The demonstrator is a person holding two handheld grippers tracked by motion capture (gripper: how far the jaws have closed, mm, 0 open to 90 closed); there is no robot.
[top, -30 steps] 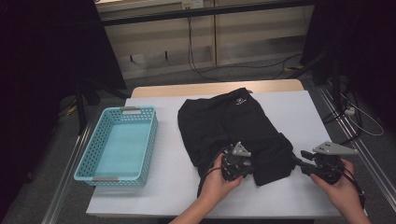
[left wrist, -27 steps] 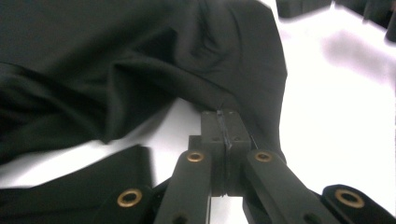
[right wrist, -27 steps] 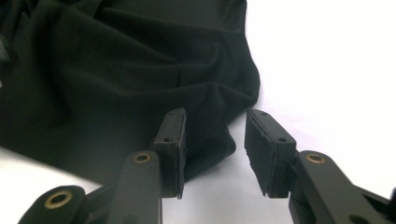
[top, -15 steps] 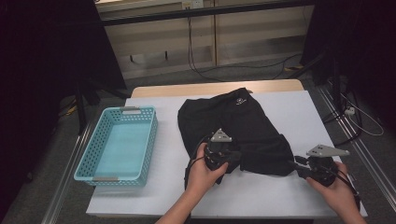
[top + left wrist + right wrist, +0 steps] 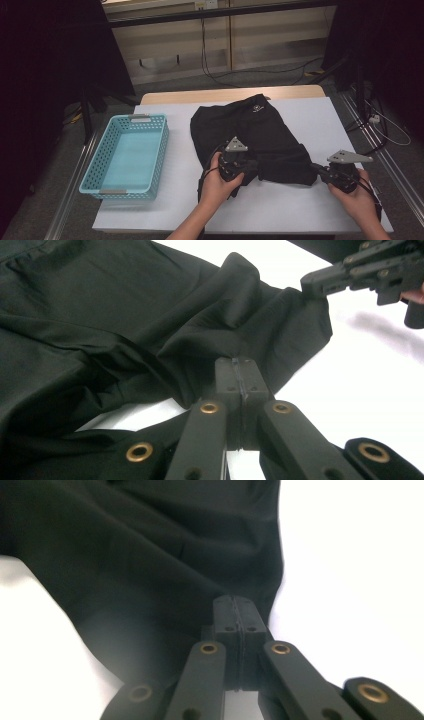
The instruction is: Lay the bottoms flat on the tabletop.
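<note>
Two grippers are in my hands, and both have shifted since a moment ago: my left gripper (image 5: 239,162) has come back toward me and a little right along the near hem of the black garment (image 5: 250,132), while my right gripper (image 5: 340,172) sits slightly higher at the garment's near right corner. The fold of cloth between them now looks pulled flatter than before.

The garment is thin, matte black fabric, soft and creased, with a small pale logo near its far edge. It lies on the white table cover (image 5: 320,120), right of a light blue plastic basket (image 5: 127,155) with perforated walls and a rectangular shape.

In the left gripper view my left gripper (image 5: 242,371) has its jaws pressed together with a ridge of the black garment (image 5: 125,315) pinched at the tips; my other gripper (image 5: 370,265) shows at the cloth's far corner. In the right gripper view my right gripper (image 5: 235,607) is likewise closed tight, its tips against the edge of the garment (image 5: 150,545), gripping the hem where cloth meets the white surface (image 5: 360,555).
</note>
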